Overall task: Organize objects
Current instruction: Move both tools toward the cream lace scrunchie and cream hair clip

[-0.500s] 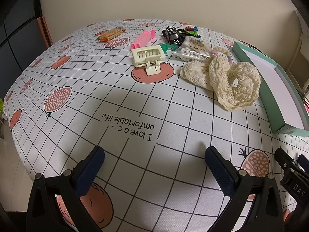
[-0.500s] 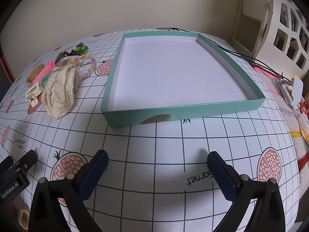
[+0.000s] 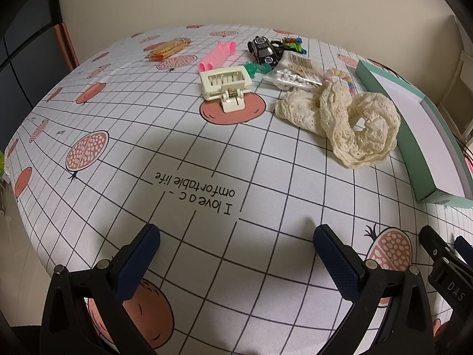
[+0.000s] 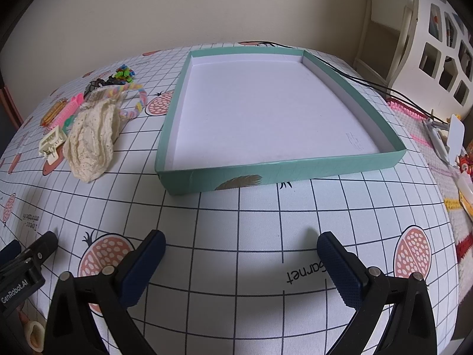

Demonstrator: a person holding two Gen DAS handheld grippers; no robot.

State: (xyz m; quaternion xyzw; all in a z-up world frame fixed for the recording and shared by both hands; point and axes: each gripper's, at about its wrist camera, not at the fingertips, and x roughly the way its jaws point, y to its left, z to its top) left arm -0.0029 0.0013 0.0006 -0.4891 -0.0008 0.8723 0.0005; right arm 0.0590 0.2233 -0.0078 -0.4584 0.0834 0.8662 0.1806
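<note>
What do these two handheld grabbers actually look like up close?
Both look alike: the left gripper and right gripper have black triangular plastic arms with silver rivets, ending in fingers faced with dark navy textured pads. The left one's side reads "GenRobot.AI" in white lettering, seen in the right wrist view. No sleeves or cables show.

Left wrist view: we look forward and down along our left gripper (image 3: 236, 254), low over the grid-and-pomegranate printed tablecloth (image 3: 124, 159), facing the far wall; the cream lace fabric bundle (image 3: 346, 121) lies ahead, right of centre. Right wrist view: same low forward pose along our right gripper (image 4: 241, 261), facing the shallow teal cardboard box (image 4: 295, 171) at close range. Both views share the lace bundle (image 4: 91, 145), the box (image 3: 414, 148) and the tablecloth (image 4: 236, 213).
</note>
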